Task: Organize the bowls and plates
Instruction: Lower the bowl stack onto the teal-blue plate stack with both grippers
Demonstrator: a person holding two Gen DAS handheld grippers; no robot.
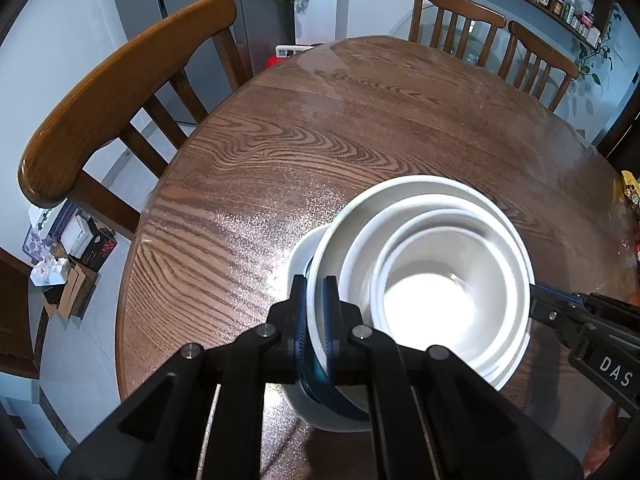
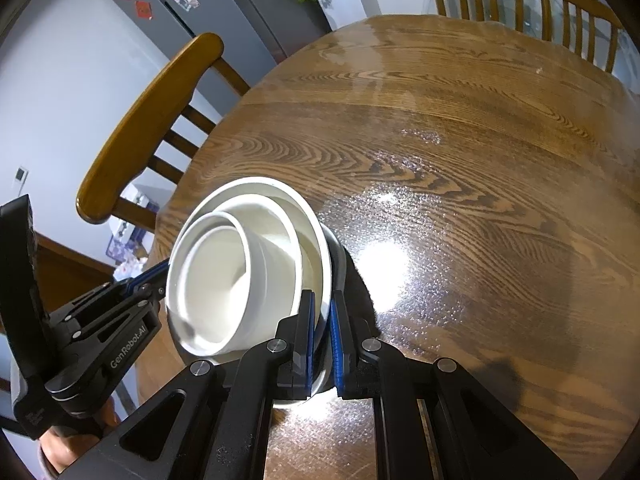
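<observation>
**Bowls held from both sides**

The stack of white bowls (image 1: 440,280) sits nested, small inside big, over a plate (image 1: 298,254) on the counter (image 1: 280,140). The big bowl's rim runs right between the left fingers (image 1: 318,300), which pinch it tight. The right fingers (image 2: 322,312) pinch the opposite rim the same way. Both hands are equally near, so I think they must lift together and level.
</observation>
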